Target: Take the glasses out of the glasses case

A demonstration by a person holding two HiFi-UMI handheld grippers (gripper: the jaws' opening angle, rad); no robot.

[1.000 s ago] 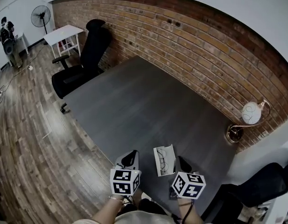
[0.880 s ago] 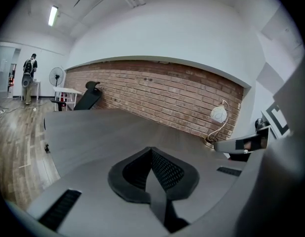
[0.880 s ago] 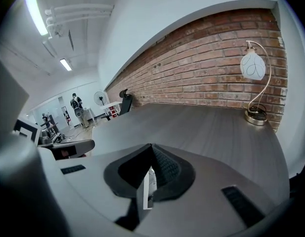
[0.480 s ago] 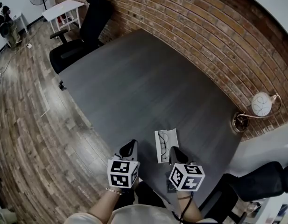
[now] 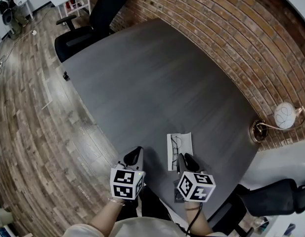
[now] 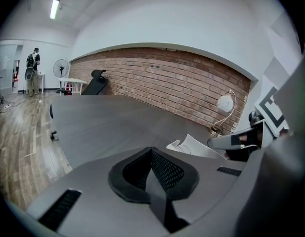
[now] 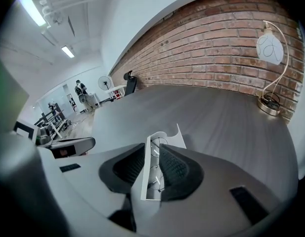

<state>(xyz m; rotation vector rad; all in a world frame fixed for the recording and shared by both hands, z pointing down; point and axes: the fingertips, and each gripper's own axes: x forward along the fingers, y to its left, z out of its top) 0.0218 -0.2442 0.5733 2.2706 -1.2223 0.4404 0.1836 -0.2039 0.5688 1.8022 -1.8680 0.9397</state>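
A white glasses case [image 5: 180,145] lies open near the table's front edge, with dark-rimmed glasses [image 5: 176,149] inside it. My right gripper [image 5: 185,159] is shut on the case's near end. In the right gripper view the case's white wall [image 7: 144,174] stands pinched between the pads, the glasses [image 7: 156,148] show just past it, and my right gripper [image 7: 151,152] points down the table. My left gripper [image 5: 136,155] hangs to the left of the case, apart from it. Its jaws [image 6: 151,155] are shut on nothing. From the left gripper view the case [image 6: 196,146] sits to the right.
The dark grey table [image 5: 157,83] runs along a brick wall [image 5: 226,28]. A globe lamp [image 5: 283,116] stands at its far right corner. A black office chair [image 5: 93,14] sits at the far end and another [image 5: 273,199] at lower right. Wood floor [image 5: 33,112] lies to the left.
The head view has tipped downward, so the table and lamp sit differently in the frame. Both grippers and the held case stay near the front edge, shifted slightly to the right.
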